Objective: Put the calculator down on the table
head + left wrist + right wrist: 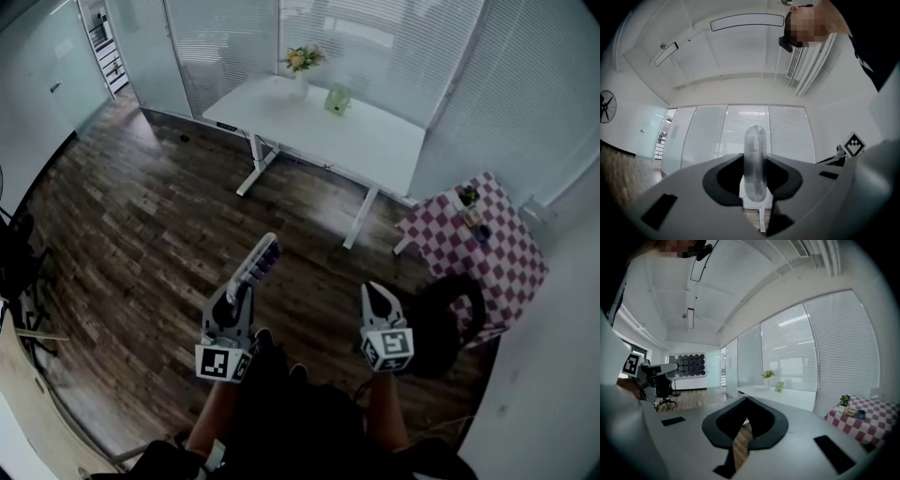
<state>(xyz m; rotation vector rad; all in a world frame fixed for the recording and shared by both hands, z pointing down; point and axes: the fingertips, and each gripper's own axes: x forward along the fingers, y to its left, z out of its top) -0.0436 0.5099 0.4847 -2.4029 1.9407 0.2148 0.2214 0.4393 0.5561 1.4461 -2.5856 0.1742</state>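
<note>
The calculator [256,262], a slim grey slab with dark keys, sticks forward and up out of my left gripper [242,287], which is shut on its near end. In the left gripper view the calculator [754,159] shows edge-on, upright between the two jaws, with both pads against its faces. My right gripper [378,292] hangs beside it at the right, shut with nothing in it; in the right gripper view its tips [746,402] meet. The white table [323,127] stands well ahead across the wooden floor, and shows again as the white table [787,398] in the right gripper view.
On the white table stand a vase of flowers [302,62] and a small green object [337,97]. A red-and-white checkered table [495,246] with small items is at the right. A black object [452,319] sits on the floor by my right gripper. An office chair [663,391] stands far off.
</note>
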